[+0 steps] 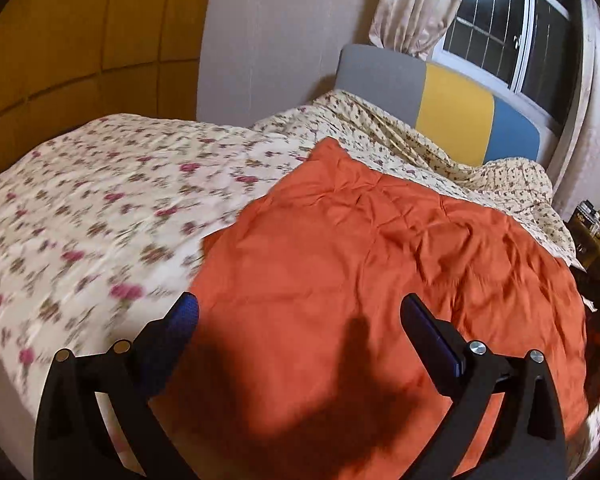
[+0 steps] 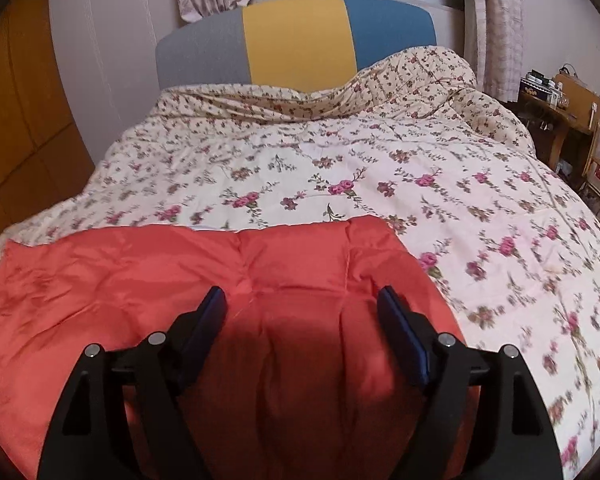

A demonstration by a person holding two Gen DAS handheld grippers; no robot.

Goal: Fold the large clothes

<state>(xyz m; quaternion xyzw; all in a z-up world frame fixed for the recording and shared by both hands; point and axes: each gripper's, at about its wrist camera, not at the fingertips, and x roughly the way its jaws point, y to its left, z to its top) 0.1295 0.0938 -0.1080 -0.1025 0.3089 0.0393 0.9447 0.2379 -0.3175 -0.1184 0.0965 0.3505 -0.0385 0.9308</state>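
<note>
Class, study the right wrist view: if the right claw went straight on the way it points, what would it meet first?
Most likely the orange garment spread on the floral bedspread. The right claw is open and empty, angled down at it; exact depth is unclear.

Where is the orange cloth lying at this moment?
The orange cloth lies spread on the floral bedspread at the near end of the bed, under both grippers' views, far from the headboard.

Each hand-held gripper — black arms, silver screws — carries blue pads.
</note>
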